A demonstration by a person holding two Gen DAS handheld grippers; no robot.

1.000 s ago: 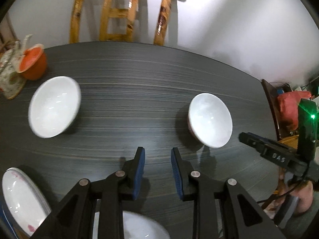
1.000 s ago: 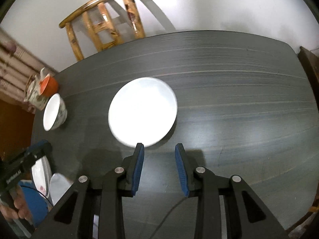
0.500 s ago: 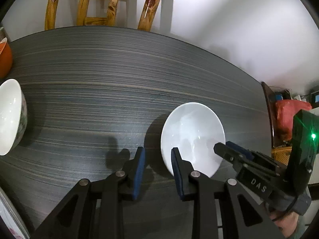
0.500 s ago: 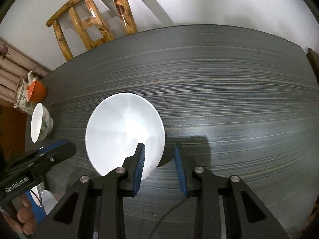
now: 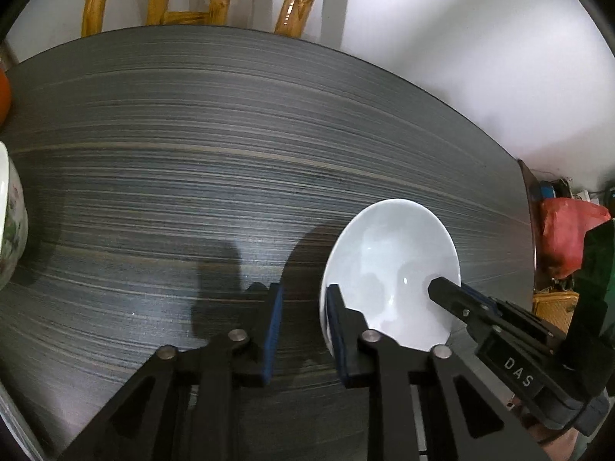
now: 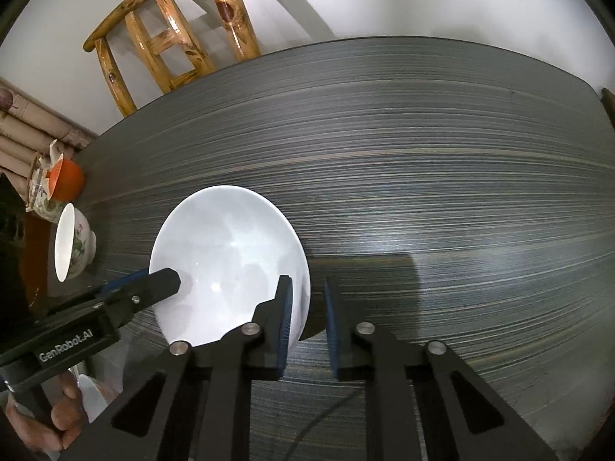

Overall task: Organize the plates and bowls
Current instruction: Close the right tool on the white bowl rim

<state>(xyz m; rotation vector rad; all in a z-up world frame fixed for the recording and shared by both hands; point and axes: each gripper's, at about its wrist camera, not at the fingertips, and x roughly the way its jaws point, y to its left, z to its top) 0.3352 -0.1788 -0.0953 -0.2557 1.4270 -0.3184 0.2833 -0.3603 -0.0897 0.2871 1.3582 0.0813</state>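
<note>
Both grippers have dropped onto one white bowl at lower centre: the right gripper straddles its right rim, the left gripper its left rim, jaws closing but pads not yet visibly pinching. A second ago they hovered clear, so a two-handed lift looks imminent; the floral bowl waits at left.

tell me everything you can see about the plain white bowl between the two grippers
The white bowl is plain, glossy, ceramic-looking and empty, with a wide flared rim. It sits upright on the dark striped table. Both grippers straddle its rim on opposite sides with jaws closing: the left gripper has one finger inside, one outside, and so does the right gripper. Whether the pads press the rim yet is unclear.
</note>
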